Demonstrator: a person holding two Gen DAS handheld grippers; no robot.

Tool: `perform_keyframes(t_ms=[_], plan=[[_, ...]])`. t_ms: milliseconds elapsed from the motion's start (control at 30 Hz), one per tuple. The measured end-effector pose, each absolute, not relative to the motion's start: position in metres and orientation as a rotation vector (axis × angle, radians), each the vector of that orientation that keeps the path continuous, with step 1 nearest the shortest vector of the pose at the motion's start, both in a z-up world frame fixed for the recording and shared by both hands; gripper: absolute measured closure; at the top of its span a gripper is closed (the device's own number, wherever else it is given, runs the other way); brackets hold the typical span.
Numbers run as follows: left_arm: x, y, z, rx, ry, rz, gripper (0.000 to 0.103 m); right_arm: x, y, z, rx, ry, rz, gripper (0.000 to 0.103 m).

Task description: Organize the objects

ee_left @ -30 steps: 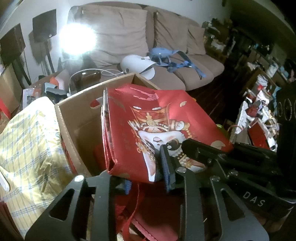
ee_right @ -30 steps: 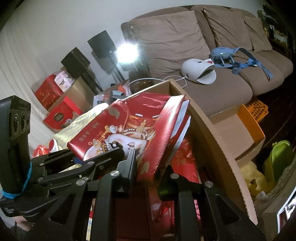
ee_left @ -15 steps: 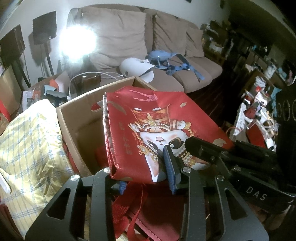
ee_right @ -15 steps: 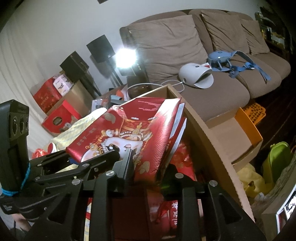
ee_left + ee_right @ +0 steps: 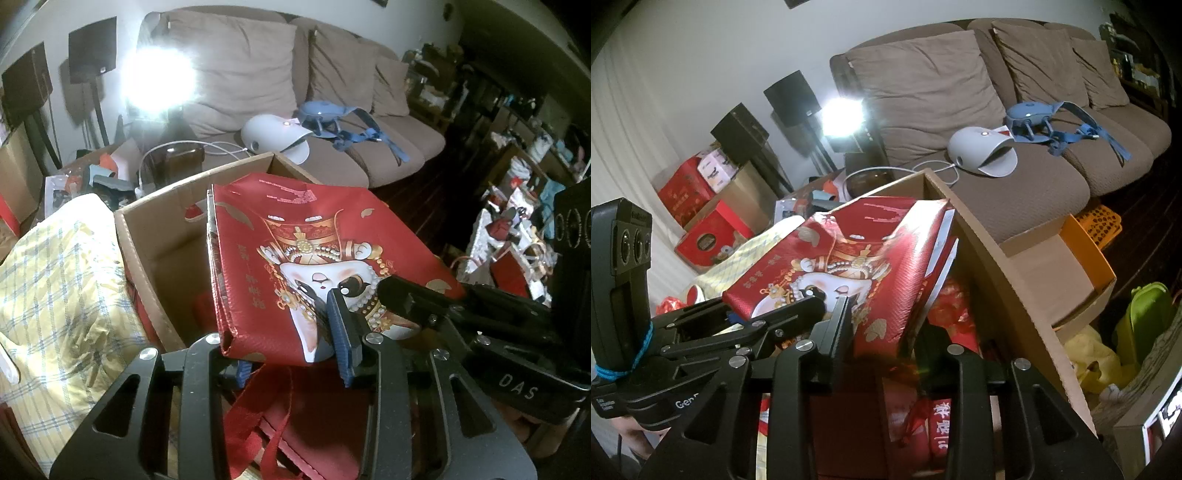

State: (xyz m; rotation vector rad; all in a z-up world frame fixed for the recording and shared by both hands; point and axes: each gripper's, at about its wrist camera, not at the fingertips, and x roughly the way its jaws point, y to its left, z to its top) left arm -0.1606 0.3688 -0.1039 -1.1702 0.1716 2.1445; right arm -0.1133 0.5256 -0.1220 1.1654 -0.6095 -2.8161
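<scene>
At the far left lies a yellow plaid cloth [image 5: 55, 295], and just beside it stands the open cardboard box [image 5: 147, 258], its far rim toward the brown sofa [image 5: 258, 92]. The red bag [image 5: 314, 266], flat and printed with a cartoon figure, lies tilted over the box, its far edge near the box's far rim and its near edge sticking out toward both cameras. The left hand-held gripper [image 5: 291, 347] straddles the bag's near left corner; its jaws have just been opening and now stand a little apart, the blue pads [image 5: 341, 332] beside the fabric and seemingly not pressing it. The right hand-held gripper [image 5: 882, 332] sits at the bag's near right corner in the same way, its jaws also having just been opening, with the bag's edge between the black fingers [image 5: 834, 332] but apparently loose. The step looks like letting the bag go into the box. To do it well, both sets of jaws should part enough to clear the fabric and draw straight back together, so neither pad drags the bag out or snags the red handles [image 5: 258, 413] hanging below. If the bag stays perched on the right wall, a nudge downward would seat it among the red items [image 5: 942, 424] already inside.
</scene>
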Motion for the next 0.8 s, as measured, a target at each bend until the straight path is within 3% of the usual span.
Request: perform_keyframes(t_ms=[800], plan=[[-0.168,0.3618,-0.1036,-1.178,0.18,2.16,0.063,-0.1124,0.5299,-0.1221,1.162,-0.608,-2.829,0.07]])
